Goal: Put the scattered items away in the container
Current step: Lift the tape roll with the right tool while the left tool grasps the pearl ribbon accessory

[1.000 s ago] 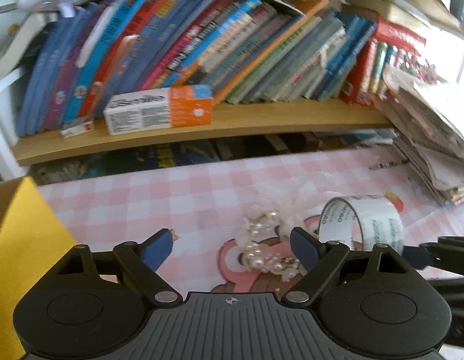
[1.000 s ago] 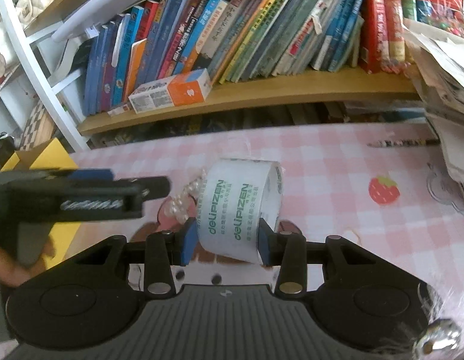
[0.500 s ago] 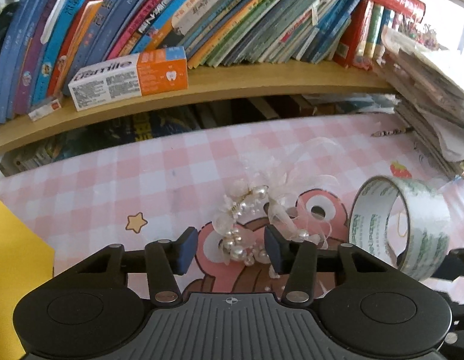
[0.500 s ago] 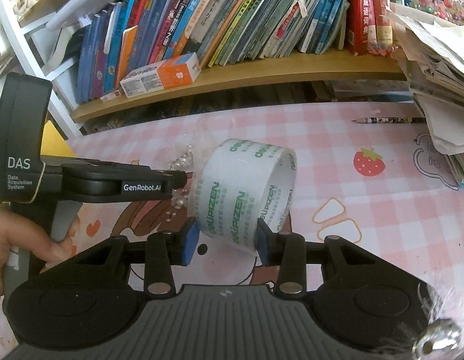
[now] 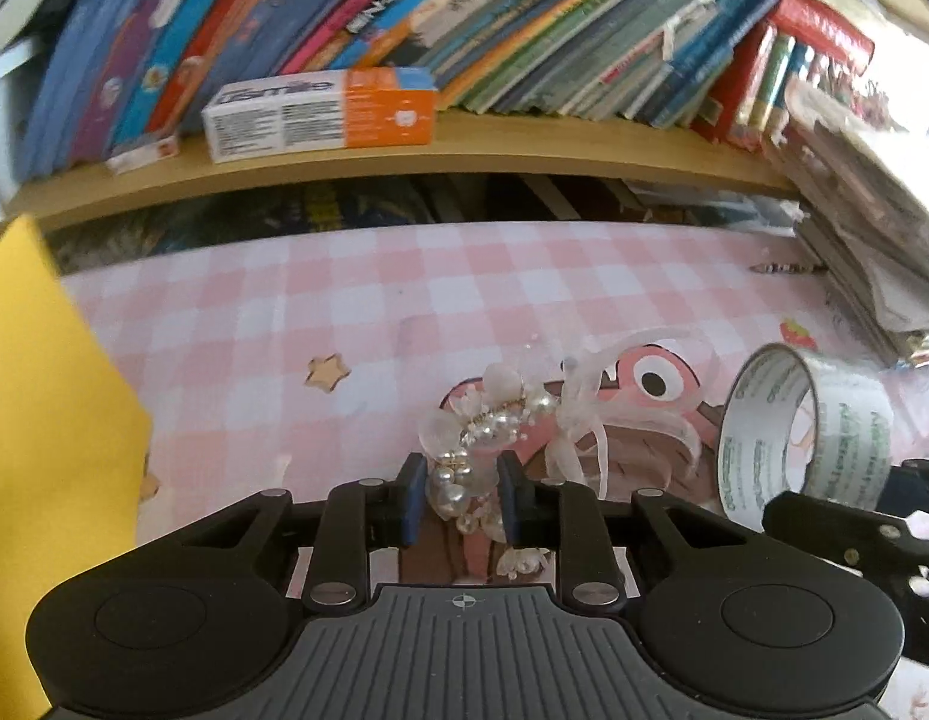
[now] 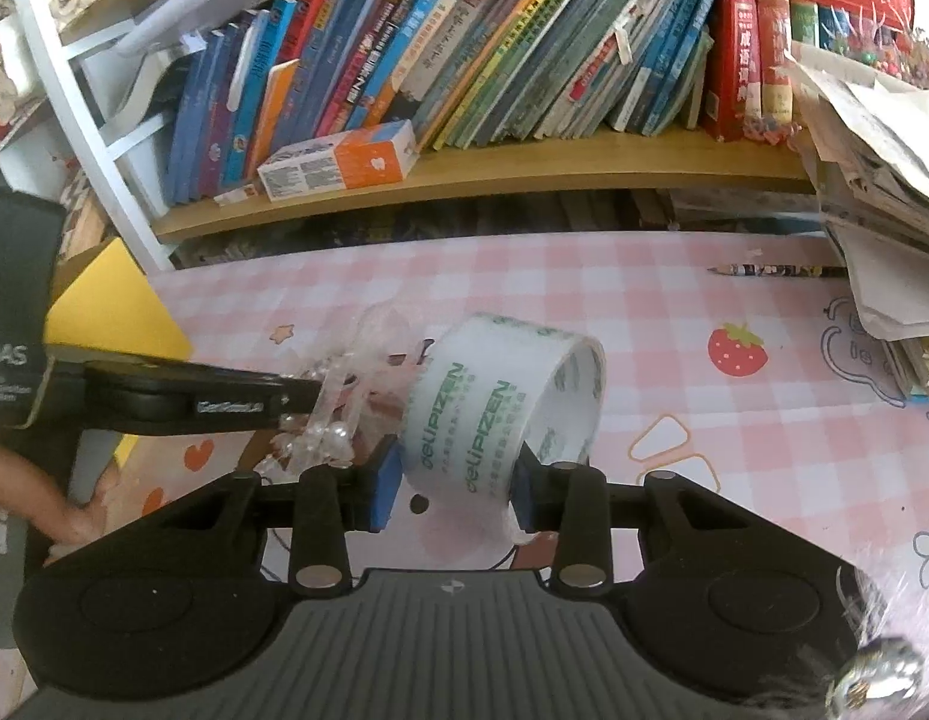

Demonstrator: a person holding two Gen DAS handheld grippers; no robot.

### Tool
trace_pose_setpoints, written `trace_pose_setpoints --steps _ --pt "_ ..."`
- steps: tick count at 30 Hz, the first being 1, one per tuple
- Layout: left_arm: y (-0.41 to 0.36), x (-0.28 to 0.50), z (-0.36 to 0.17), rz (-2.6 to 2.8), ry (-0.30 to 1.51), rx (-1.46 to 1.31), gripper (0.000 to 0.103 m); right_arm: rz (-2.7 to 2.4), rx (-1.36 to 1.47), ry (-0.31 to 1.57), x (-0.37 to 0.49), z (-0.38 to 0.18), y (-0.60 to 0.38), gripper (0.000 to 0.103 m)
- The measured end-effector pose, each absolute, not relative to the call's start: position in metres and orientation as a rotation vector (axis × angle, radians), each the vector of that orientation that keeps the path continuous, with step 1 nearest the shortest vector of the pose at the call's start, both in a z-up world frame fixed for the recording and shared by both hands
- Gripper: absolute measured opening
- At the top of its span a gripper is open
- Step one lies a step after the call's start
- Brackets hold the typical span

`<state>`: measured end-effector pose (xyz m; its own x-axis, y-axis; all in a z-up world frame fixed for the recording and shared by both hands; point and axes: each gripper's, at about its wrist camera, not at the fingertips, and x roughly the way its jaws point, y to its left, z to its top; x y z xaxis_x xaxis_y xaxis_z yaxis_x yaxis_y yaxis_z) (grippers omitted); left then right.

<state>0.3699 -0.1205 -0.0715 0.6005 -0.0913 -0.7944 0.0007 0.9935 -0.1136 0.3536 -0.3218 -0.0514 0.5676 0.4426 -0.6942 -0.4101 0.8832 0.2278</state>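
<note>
A pearl and ribbon hair tie (image 5: 494, 438) hangs off the pink checked table, with my left gripper (image 5: 458, 495) shut on its pearl end; its white ribbons trail to the right. In the right wrist view the same hair tie (image 6: 326, 420) dangles from the left gripper's tip. My right gripper (image 6: 455, 495) is shut on a roll of clear tape (image 6: 506, 402) printed with green letters, held above the table. That tape roll (image 5: 806, 432) also shows at the right of the left wrist view. A yellow container (image 5: 38, 420) stands at the left, seen again as the yellow container (image 6: 113, 306) behind the left gripper.
A wooden bookshelf (image 6: 494, 168) full of leaning books runs along the back, with a white and orange box (image 6: 341, 162) on it. A pile of papers (image 6: 878, 210) rises at the right, a pencil (image 6: 776, 270) beside it. A person's hand (image 6: 50, 510) holds the left gripper.
My left gripper went from wide open to shut on the pearl hair tie and lifted it a little. The right gripper kept hold of the tape roll, which rose slightly.
</note>
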Motion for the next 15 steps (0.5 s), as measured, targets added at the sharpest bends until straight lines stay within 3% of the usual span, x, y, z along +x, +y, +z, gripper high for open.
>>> trace_pose_setpoints --steps 11,13,14,15 --pt "-0.111 0.303 -0.04 -0.049 0.874 -0.152 0.023 0.519 0.019 0.811 0.315 -0.038 -0.323 0.033" --pt "-0.109 0.29 -0.036 -0.047 0.864 -0.16 0.023 0.527 0.019 0.817 0.307 -0.037 -0.323 0.027" --pt "-0.108 0.285 -0.034 -0.047 0.859 -0.162 0.023 0.529 0.02 0.821 0.304 -0.036 -0.323 0.016" --pt "-0.108 0.279 -0.032 -0.047 0.855 -0.163 0.023 0.531 0.022 0.827 0.3 -0.036 -0.324 0.012"
